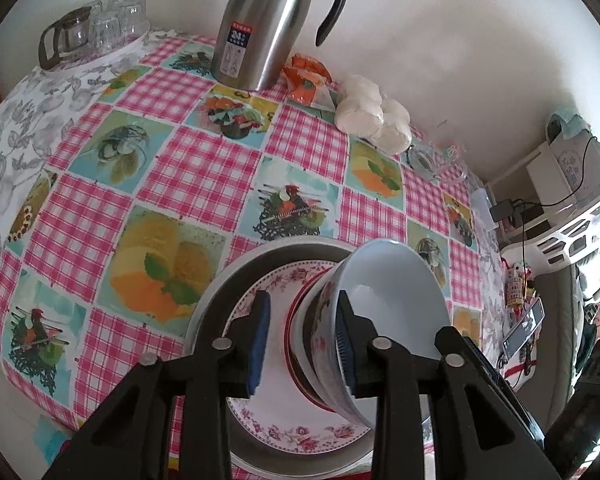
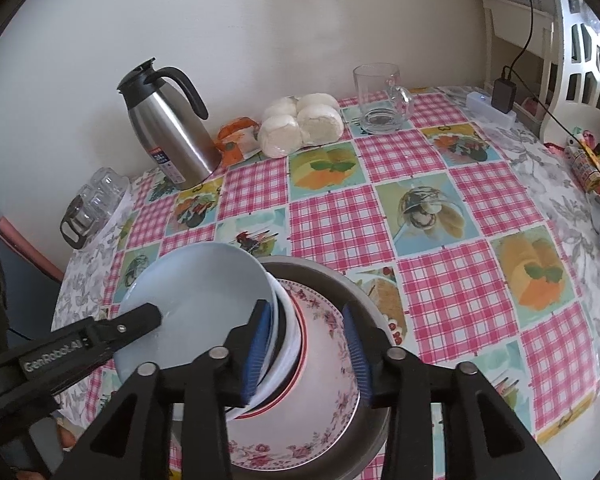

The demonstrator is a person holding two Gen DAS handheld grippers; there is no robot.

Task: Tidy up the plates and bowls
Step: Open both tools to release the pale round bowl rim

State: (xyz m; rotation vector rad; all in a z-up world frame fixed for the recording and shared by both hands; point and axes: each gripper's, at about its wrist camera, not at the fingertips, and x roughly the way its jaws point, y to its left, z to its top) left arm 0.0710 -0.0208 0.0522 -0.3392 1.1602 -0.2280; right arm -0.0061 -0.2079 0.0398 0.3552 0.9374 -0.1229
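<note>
Pink gingham and food-picture squares cover the table (image 2: 452, 240), which stands against a cream wall. At its near edge sits a stack: a wide grey dish (image 2: 352, 284) at the bottom, a floral-rimmed plate (image 2: 324, 316) inside it, and on the plate a nest of bowls lying tilted on their side. The outermost is a pale blue bowl (image 2: 204, 300) with a flowered outside; a red-rimmed bowl (image 2: 300, 344) and white ones show nested against it.

In the left wrist view the left gripper (image 1: 306, 344) straddles the wall of the pale blue bowl (image 1: 392, 300), its blue-padded fingers (image 1: 262, 336) partly open, one pad inside the rim close to the wall and the other standing clear over the plate (image 1: 284, 436), so the bowl is between the jaws without being pinched. In the right wrist view the right gripper (image 2: 310, 348) has its jaws partly open around the nested bowls, the left-side pad near the white rims, the other pad apart from them over the plate's rim; I cannot see either pad pressing.

Farther back stand a steel thermos jug (image 2: 168, 124), an orange packet (image 2: 236, 140), a bag of white buns (image 2: 300, 124) and a clear glass mug (image 2: 380, 96). Upturned glasses and a glass pot (image 2: 96, 204) sit at the far left corner. A white chair (image 2: 580, 60) and a black charger (image 2: 504, 94) are at the right
</note>
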